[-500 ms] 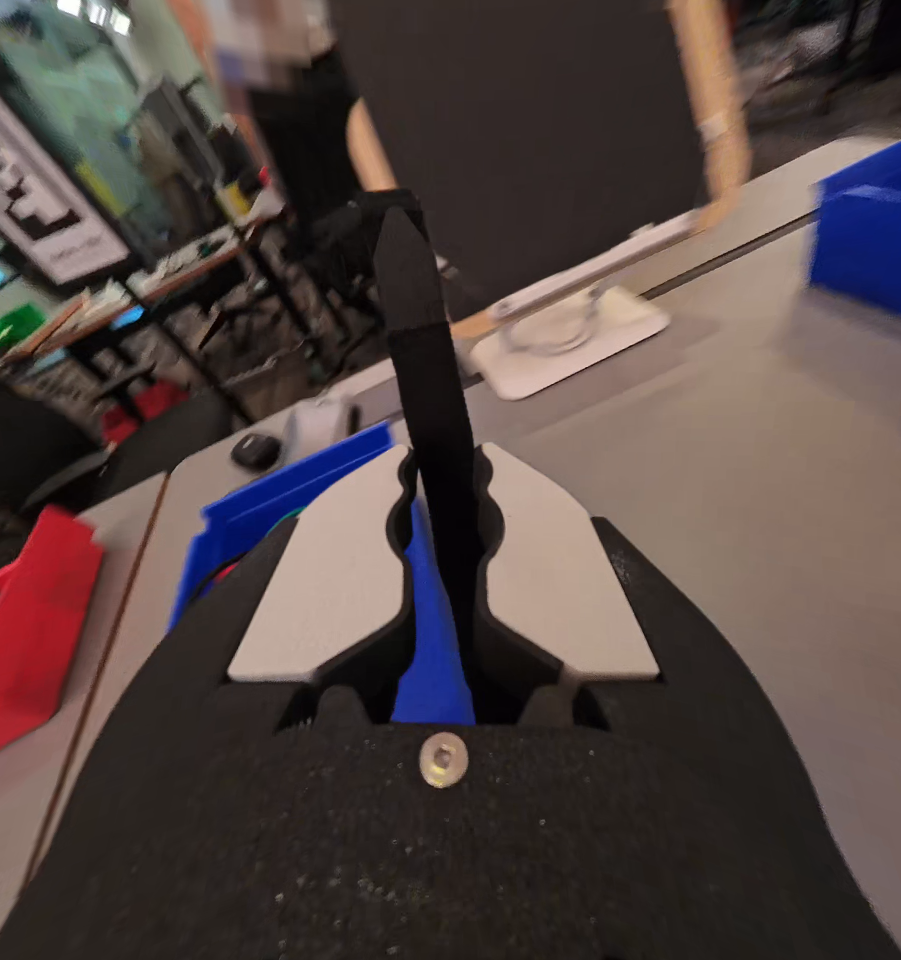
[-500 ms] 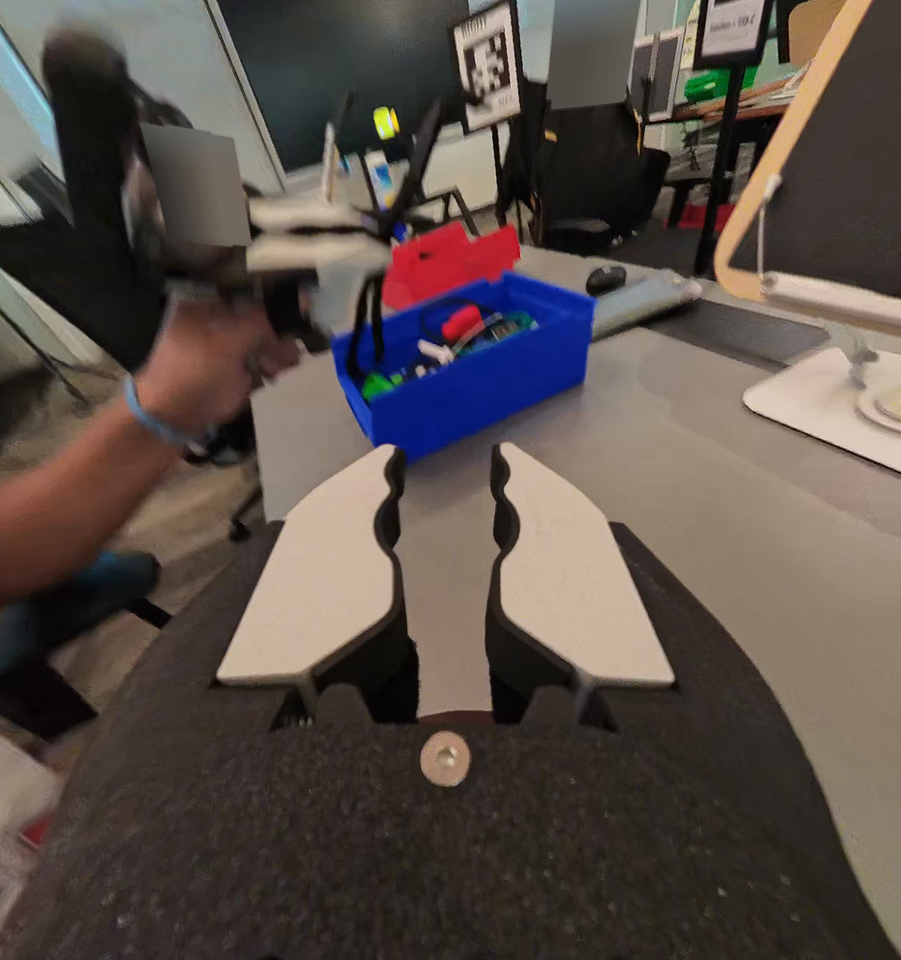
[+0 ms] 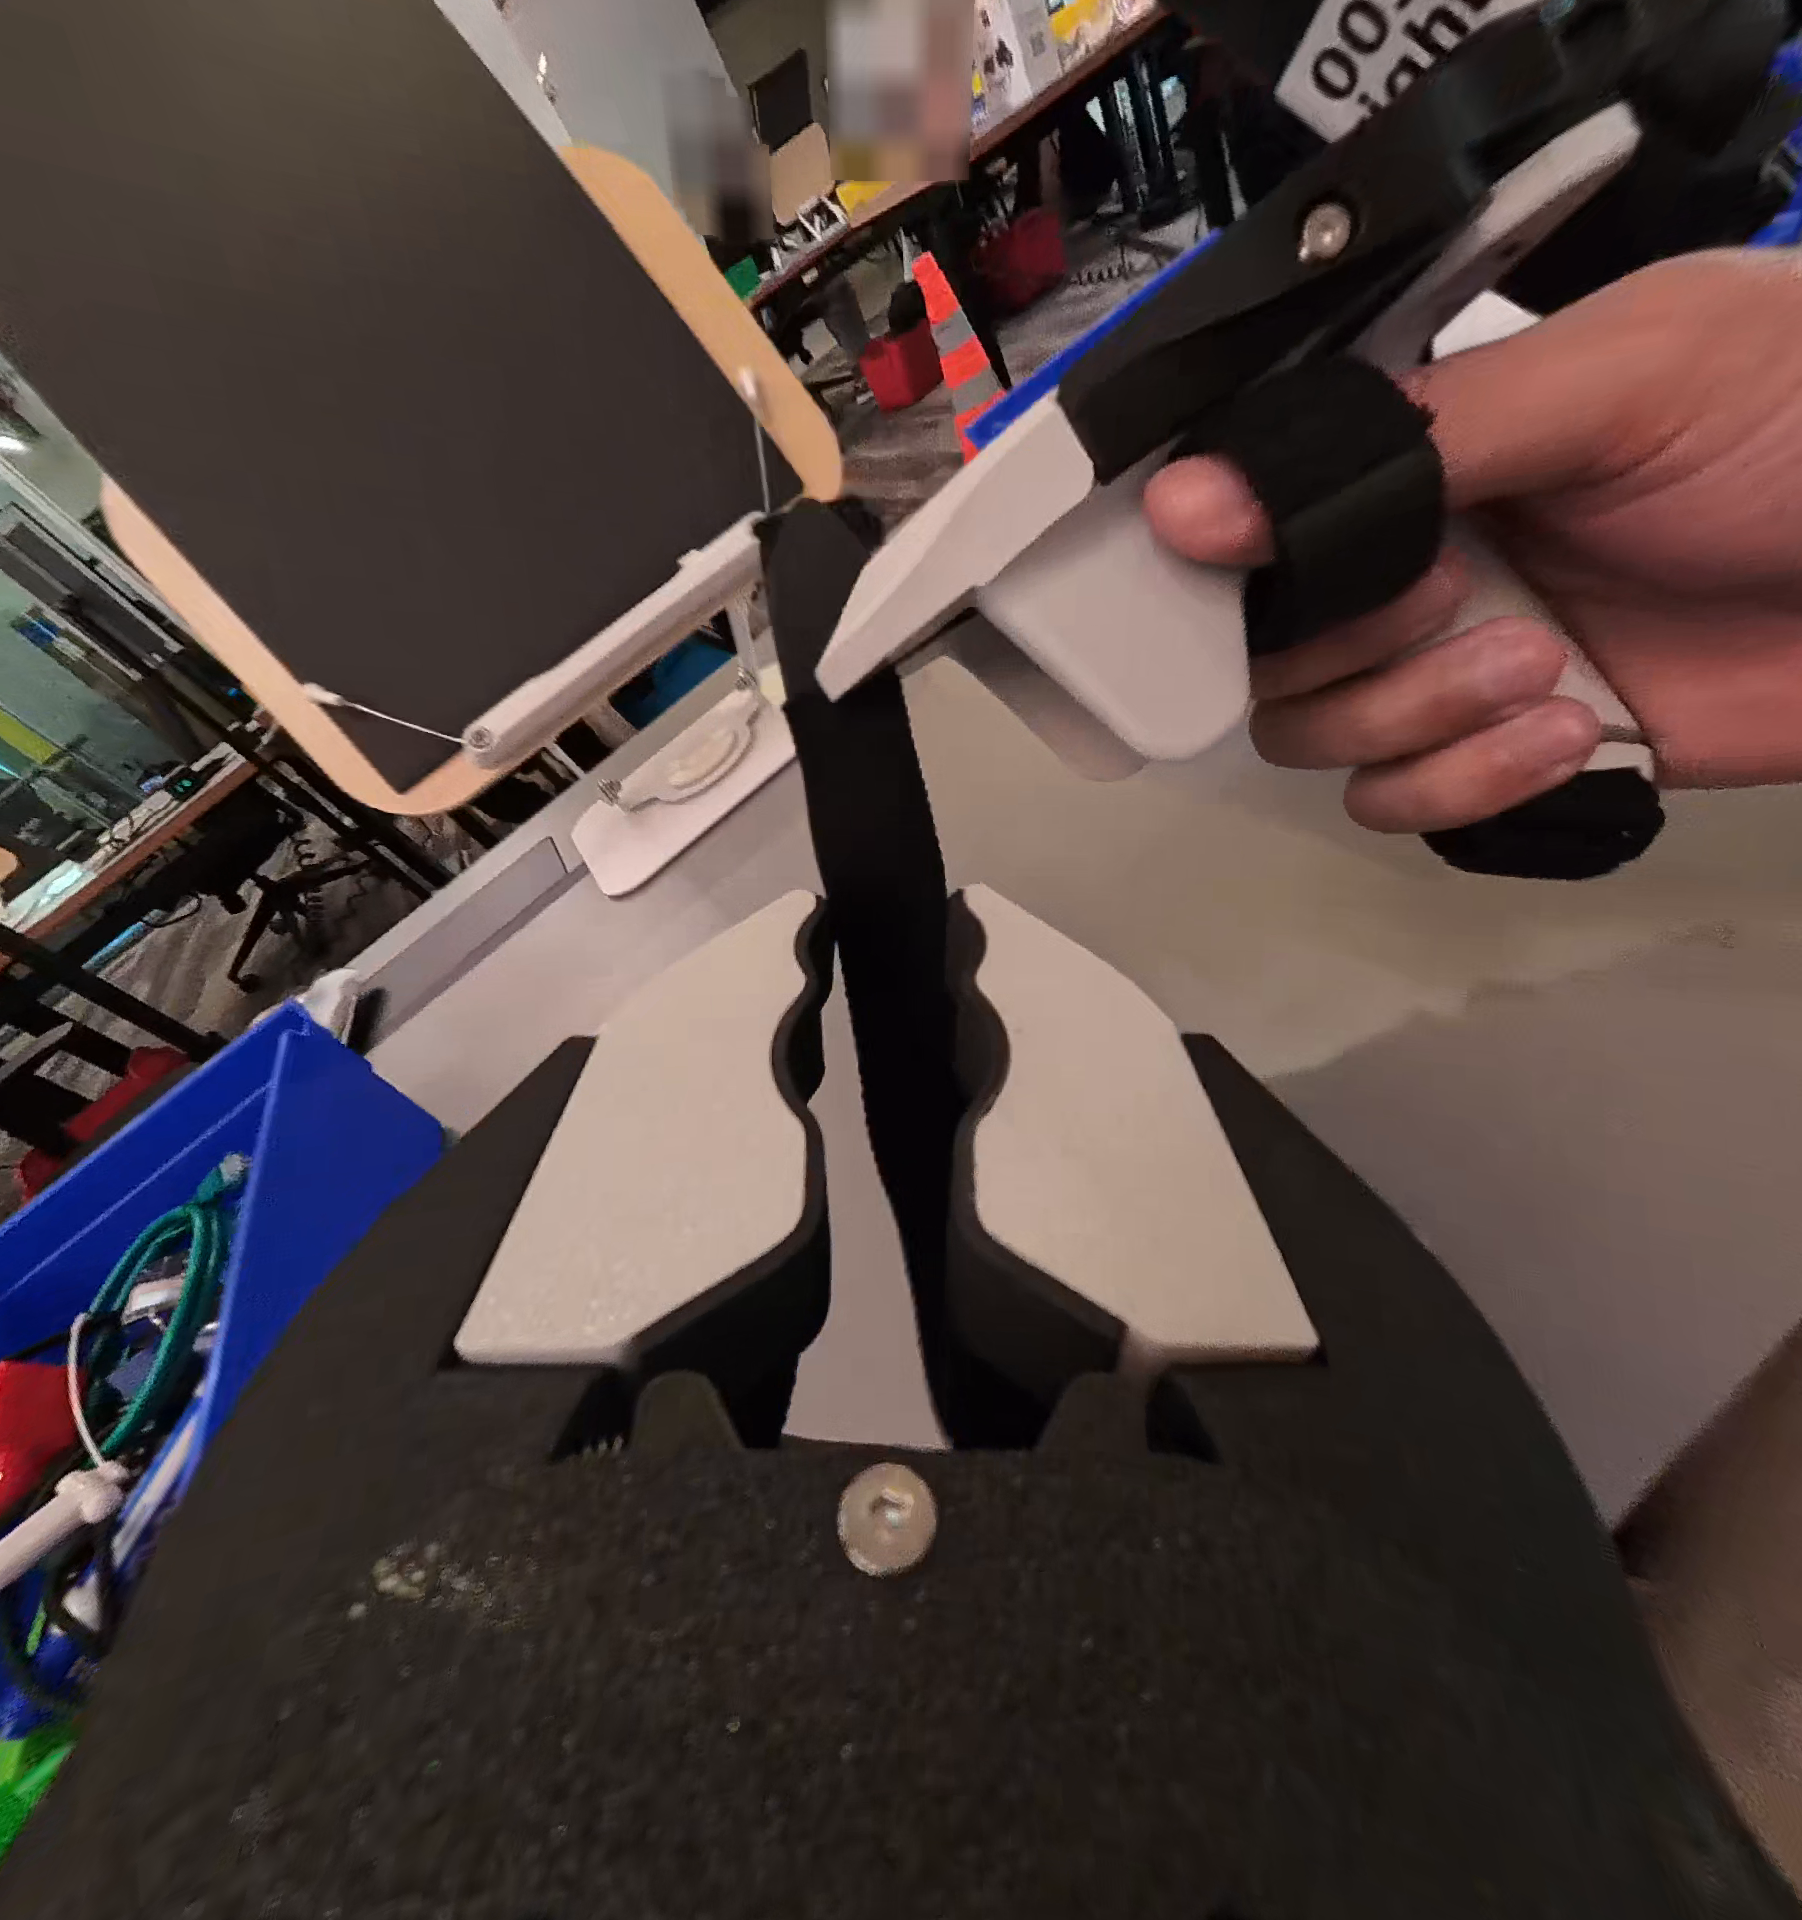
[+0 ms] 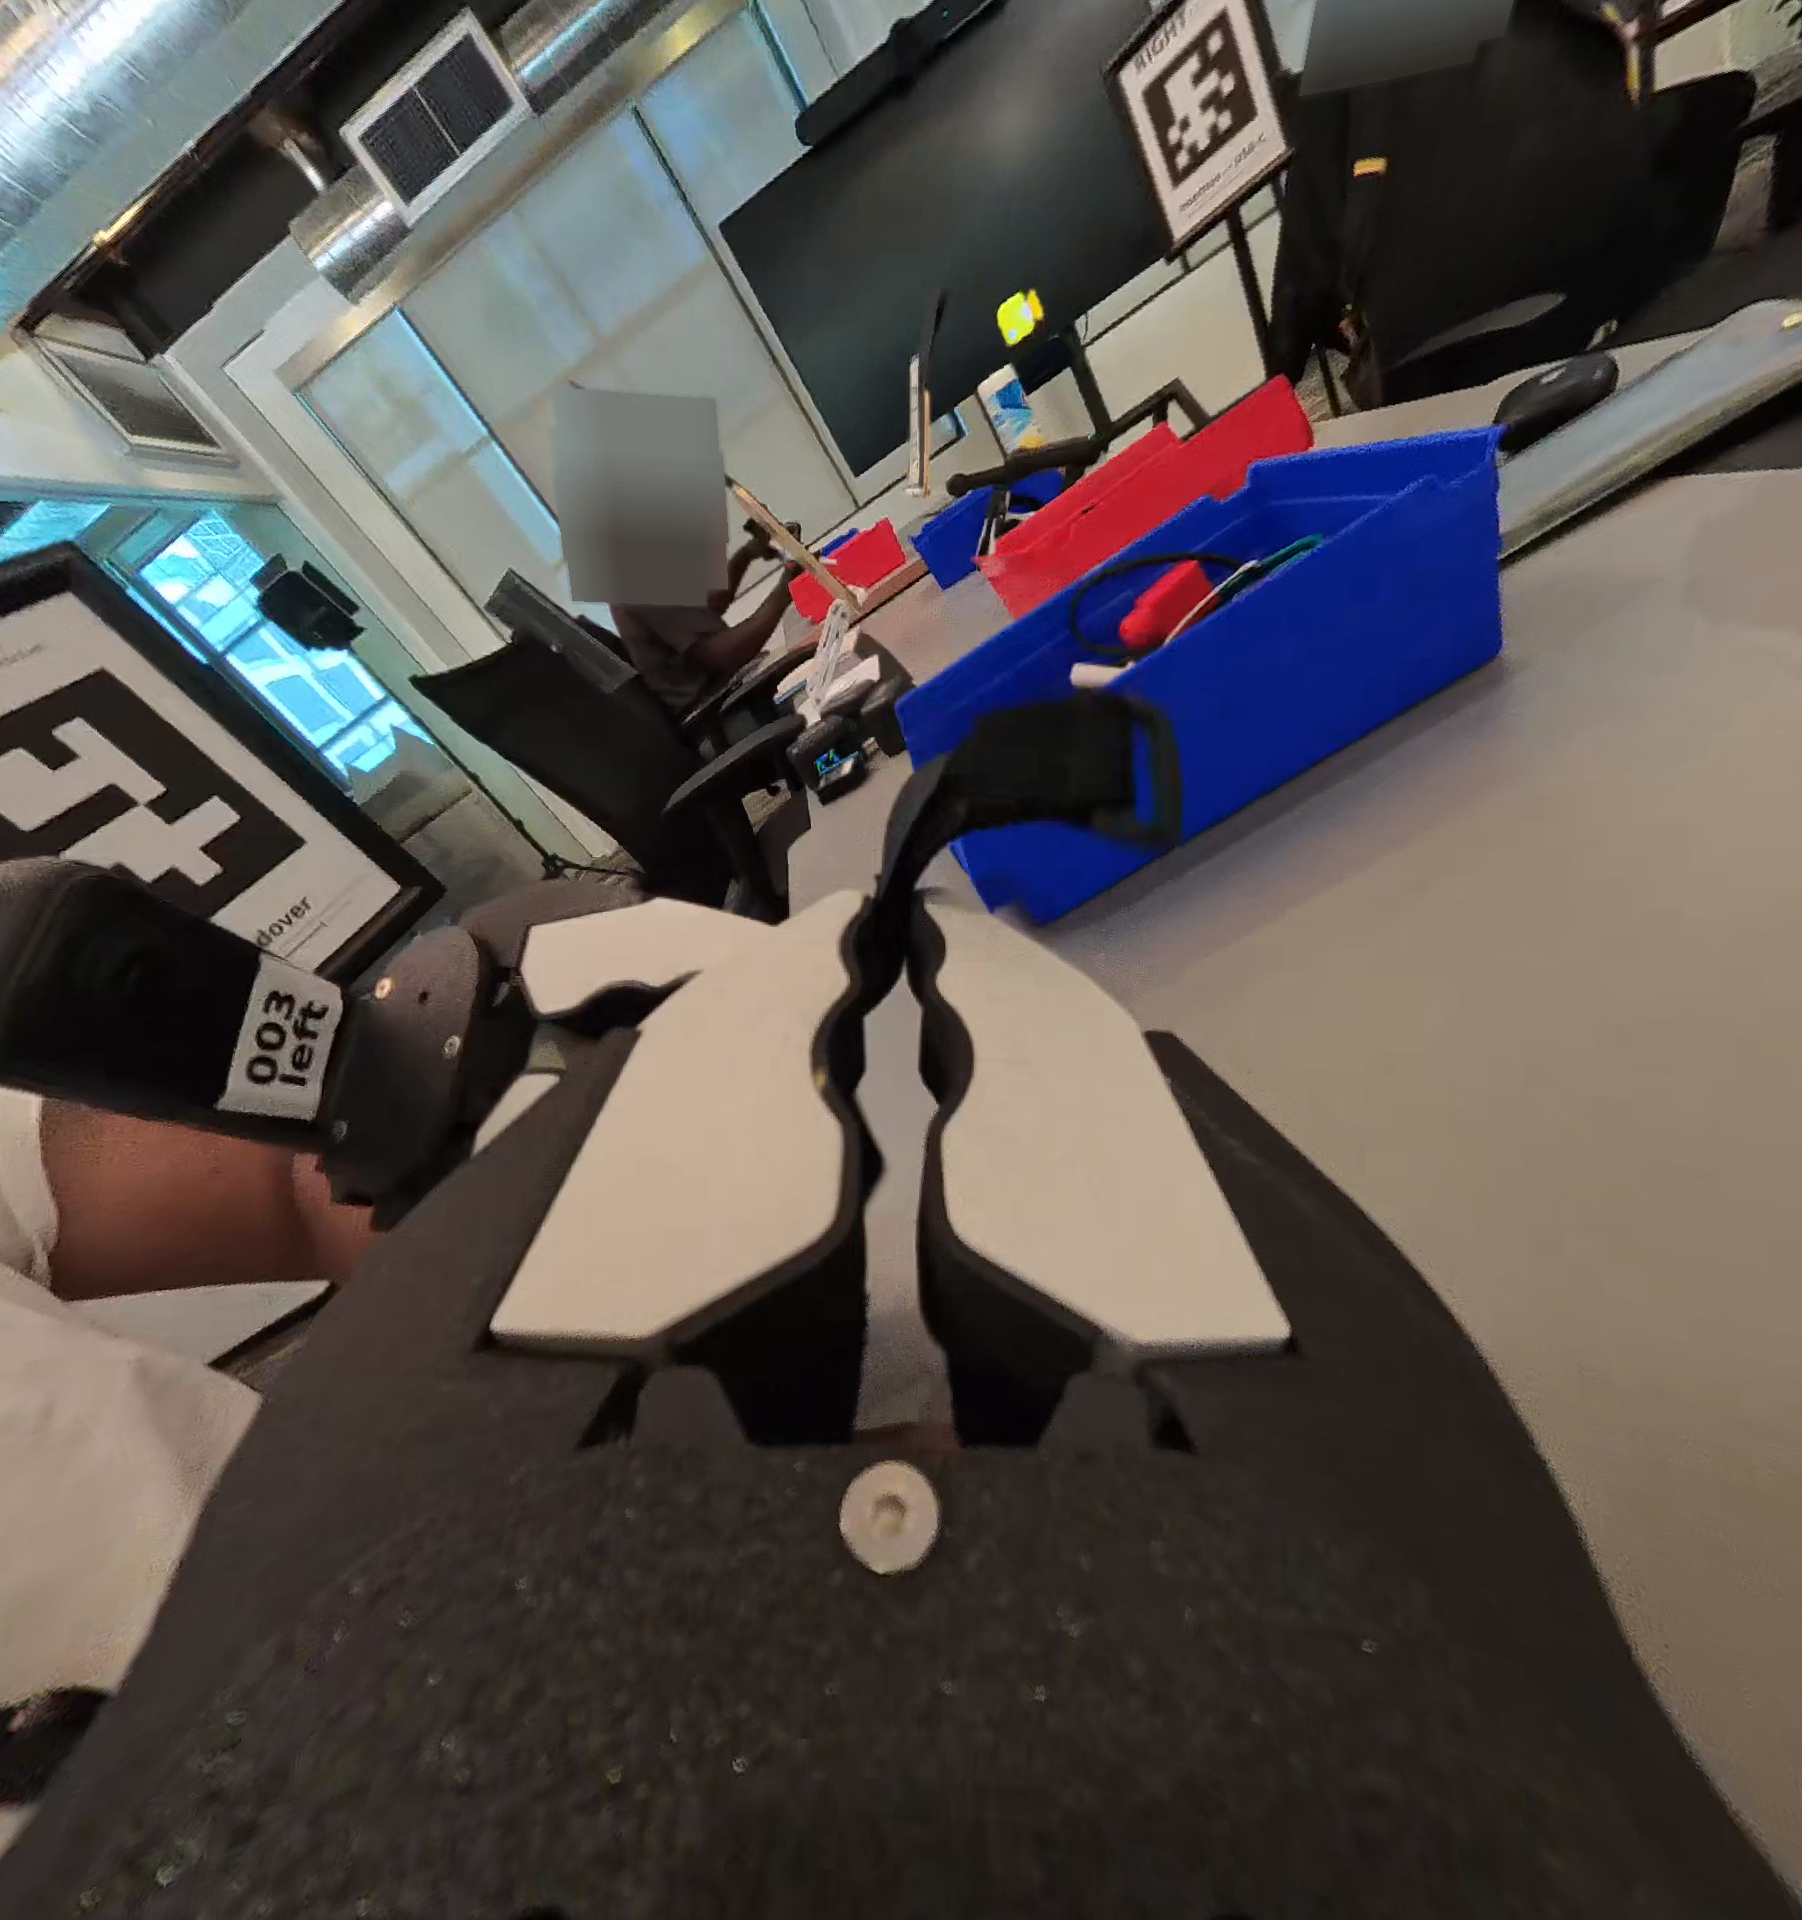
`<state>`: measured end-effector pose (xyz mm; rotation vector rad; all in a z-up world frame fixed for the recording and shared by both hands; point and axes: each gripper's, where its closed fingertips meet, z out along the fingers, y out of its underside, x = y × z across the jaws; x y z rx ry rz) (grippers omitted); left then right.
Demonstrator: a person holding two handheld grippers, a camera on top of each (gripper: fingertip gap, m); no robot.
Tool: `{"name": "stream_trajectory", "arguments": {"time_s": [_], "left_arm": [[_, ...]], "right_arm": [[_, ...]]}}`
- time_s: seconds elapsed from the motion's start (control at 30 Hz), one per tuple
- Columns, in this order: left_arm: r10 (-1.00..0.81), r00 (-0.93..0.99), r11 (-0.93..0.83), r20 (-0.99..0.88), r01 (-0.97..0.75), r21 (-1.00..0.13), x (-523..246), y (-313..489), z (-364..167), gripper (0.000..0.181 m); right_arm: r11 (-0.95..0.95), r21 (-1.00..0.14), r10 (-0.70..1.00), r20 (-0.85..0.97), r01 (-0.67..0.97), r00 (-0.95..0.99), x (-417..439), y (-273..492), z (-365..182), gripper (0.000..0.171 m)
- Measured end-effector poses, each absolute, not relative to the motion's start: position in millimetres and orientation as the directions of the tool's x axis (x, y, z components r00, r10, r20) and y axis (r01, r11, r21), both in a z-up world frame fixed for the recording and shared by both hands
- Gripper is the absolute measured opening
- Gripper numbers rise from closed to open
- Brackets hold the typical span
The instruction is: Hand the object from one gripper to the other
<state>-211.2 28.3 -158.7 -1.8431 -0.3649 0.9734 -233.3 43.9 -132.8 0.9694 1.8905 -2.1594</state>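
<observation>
Black strap (image 3: 866, 810), a flat webbing band, is up in the air above the worktop (image 3: 1396, 1091), held at two places at once. Left hand-held gripper (image 3: 889, 997) has it running lengthwise through its jaws, which sit close on either side of it; looks pinched against the right-side pad, with a sliver of daylight on the left, so I read that as a light clamp rather than a firm one. Right hand-held gripper (image 4: 892, 940) has its tips together on the strap further up, and the free end flops over beyond them as a folded loop (image 4: 1063, 764). In the left wrist view the right unit comes in from the upper right, held by the person's hand (image 3: 1562, 582). Handling guess: very light, limp, no stiffness across its length, fabric texture so grip should be decent, nothing fragile. It will sag and swing once one side lets go. Best hold is flat across the width, well inside the pads, not on the edge or the floppy tip. Containers: blue bin (image 4: 1292, 665) on the worktop holds a tangle of green cable (image 3: 185, 1278), a red plastic part (image 4: 1167, 613), black wire and a white piece. Red bin (image 4: 1167, 488) sits just behind it; contents not visible. More bins further back, too small to tell.
</observation>
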Motion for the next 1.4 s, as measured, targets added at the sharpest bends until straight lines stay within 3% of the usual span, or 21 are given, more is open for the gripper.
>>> {"name": "stream_trajectory", "arguments": {"time_s": [0.1,0.27,0.33,0.5,0.6,0.83,1.4], "left_arm": [[0.589,0.722,-0.434,-0.363,-0.096,-0.896,-199.0,33.7,-174.2,0.026],[0.412,0.897,-0.234,0.159,0.272,-0.933,-172.5,36.0,-208.4,0.033],[0.341,0.882,-0.161,0.326,0.397,-0.904,-176.9,33.2,-210.3,0.042],[0.204,0.803,0.081,0.559,0.555,-0.828,-199.5,25.7,-186.2,0.064],[0.14,0.799,0.156,0.584,0.565,-0.81,-202.8,25.4,-173.5,0.072],[-0.1,0.801,0.228,0.59,0.596,-0.77,-174.6,28.0,-141.3,0.067],[-0.099,0.808,0.272,0.581,0.583,-0.765,-170.9,16.0,-134.1,0.059]], "right_arm": [[-0.227,-0.882,0.371,-0.47,0.413,-0.801,-237.6,58.2,-143.6,0.004],[-0.276,-0.948,0.597,-0.299,0.16,-0.744,-259.5,123.4,-134.6,0.004],[-0.445,-0.878,0.48,-0.402,0.179,-0.779,-254.0,134.7,-116.9,0.004],[-0.731,-0.564,0.016,-0.576,0.384,-0.817,-233.8,138.9,-95.2,0.004],[-0.778,-0.431,-0.139,-0.591,0.456,-0.795,-227.3,135.1,-91.6,0.004],[-0.773,-0.433,-0.138,-0.597,0.463,-0.79,-222.2,118.6,-95.1,0.004],[-0.748,-0.513,-0.03,-0.609,0.422,-0.793,-230.7,109.0,-105.4,0.004]]}}
